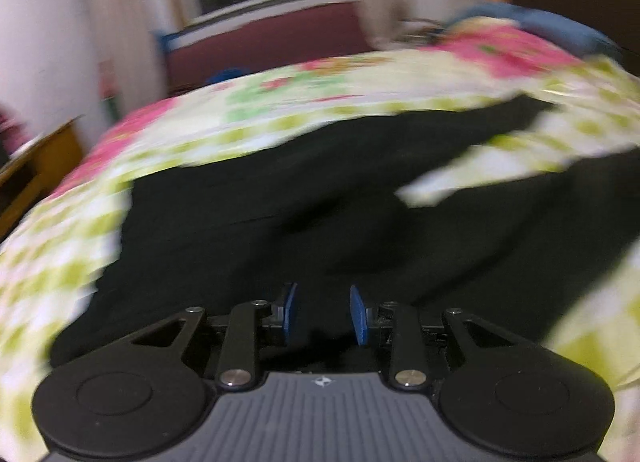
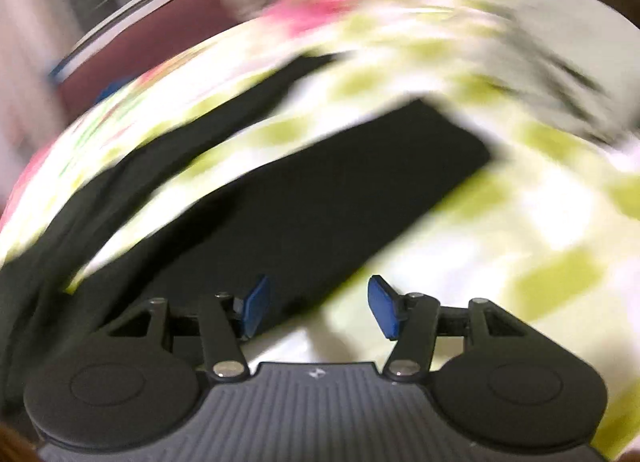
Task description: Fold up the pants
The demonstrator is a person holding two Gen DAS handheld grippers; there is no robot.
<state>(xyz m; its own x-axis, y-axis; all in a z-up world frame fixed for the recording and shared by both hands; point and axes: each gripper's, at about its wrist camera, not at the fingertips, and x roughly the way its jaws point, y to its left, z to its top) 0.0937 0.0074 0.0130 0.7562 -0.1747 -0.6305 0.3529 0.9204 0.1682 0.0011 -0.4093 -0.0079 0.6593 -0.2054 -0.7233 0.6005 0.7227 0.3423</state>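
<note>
Lying spread across a bed's floral sheet (image 1: 280, 109), black pants (image 1: 248, 213) are seen through heavy motion blur in both wrist views. In the left view, the waist and seat fill the centre, with one leg running off toward 2 o'clock and the other toward 3 o'clock, a wedge of sheet showing between them. The left gripper (image 1: 323, 314) is held low over the dark cloth, its blue pads narrowly parted; whether cloth is pinched cannot be told from the blur. In the right view, the near leg (image 2: 320, 201) stretches toward 1 o'clock, ending in a square hem. The right gripper (image 2: 316, 306) is held wider, nothing between its pads, poised over the leg's lower edge. The fabric is judged soft, light and limp, likely to sag and slide; hems and waistband corners are judged the surest places to be gripped.
</note>
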